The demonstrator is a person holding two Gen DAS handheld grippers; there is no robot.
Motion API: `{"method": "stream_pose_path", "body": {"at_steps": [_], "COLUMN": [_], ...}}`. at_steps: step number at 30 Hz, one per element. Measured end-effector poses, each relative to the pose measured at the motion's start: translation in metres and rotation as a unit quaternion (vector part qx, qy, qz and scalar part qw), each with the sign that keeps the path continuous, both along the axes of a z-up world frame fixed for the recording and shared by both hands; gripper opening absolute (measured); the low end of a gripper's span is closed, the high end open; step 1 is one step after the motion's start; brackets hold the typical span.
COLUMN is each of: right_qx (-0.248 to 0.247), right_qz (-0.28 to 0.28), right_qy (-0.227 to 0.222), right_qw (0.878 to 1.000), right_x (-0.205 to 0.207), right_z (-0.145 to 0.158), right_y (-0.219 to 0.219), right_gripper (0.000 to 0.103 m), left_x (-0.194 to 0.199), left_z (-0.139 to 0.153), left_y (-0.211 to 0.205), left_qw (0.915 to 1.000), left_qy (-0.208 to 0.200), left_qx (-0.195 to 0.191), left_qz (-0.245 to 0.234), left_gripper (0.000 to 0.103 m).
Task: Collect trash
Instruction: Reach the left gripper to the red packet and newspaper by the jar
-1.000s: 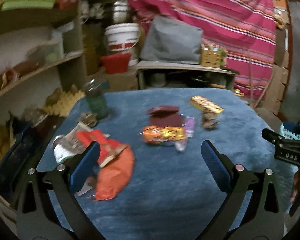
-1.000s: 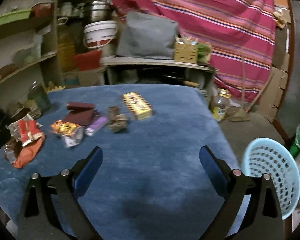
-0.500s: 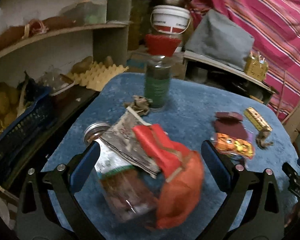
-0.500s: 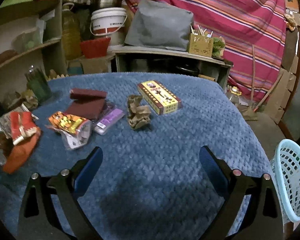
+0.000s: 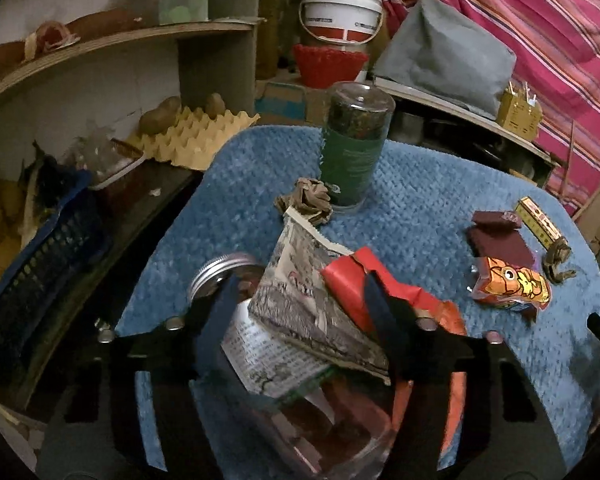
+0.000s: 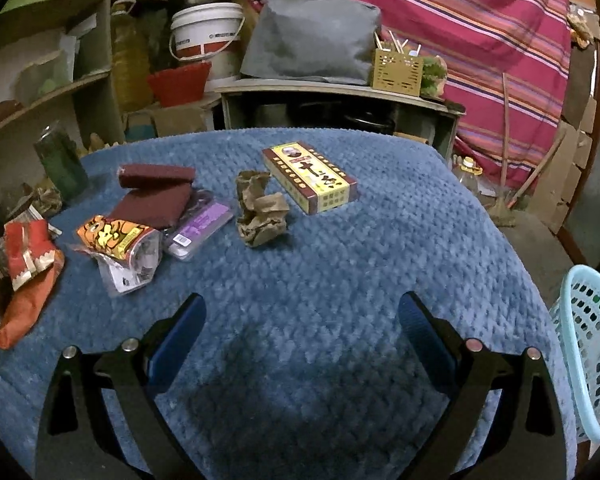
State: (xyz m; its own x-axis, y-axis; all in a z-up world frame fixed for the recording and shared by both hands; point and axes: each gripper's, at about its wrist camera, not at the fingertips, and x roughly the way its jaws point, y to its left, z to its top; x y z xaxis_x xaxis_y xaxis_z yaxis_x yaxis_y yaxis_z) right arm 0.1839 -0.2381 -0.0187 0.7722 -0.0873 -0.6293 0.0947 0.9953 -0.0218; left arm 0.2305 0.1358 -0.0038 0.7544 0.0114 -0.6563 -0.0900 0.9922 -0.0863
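Surface [image 6: 340, 272]: blue knit cover, wrappers [image 6: 116, 240] strewn left | room: shelves [image 5: 112, 44], bucket [image 6: 206, 30], striped cloth [image 6: 480, 20] | left gripper [image 5: 300, 300]: jaws pinching torn packet [image 5: 300, 300] over jar [image 5: 220, 270] | right gripper [image 6: 300, 312]: jaws spread | basket [image 6: 588, 340] beside surface.

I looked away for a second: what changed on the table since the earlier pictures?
The left claw swung left and closed around the lying jar with its paper scraps. The right claw edged forward, open and empty. The yellow box and crumpled paper stayed put.
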Motion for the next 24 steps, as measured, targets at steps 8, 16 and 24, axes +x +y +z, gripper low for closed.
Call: {"method": "stream_pose_path", "body": {"at_steps": [8,16,24], "right_qx": [-0.012,-0.031,-0.042], "right_qz": [0.006,0.021,0.031], "right_qy": [0.006,-0.002,-0.009], "right_qw": [1.000,0.999,0.999], "right_x": [0.006,0.014,0.016], "right_z": [0.000,0.008,0.017], "right_y": [0.005,0.016,0.020], "right_gripper": [0.095,0.095,0.095], "left_x": [0.013,0.011,-0.012], "left_z": [-0.012,-0.001,0.048], "left_y": [-0.019,-0.045,-0.091], "left_qw": [0.9980,0.9962,0.9926], "left_qy": [0.036,0.032,-0.023], "left_qx": [-0.022,-0.018,-0.001], "left_qz": [-0.048,-0.079,-0.119], "left_gripper": [0.009,0.001,0.000]}}
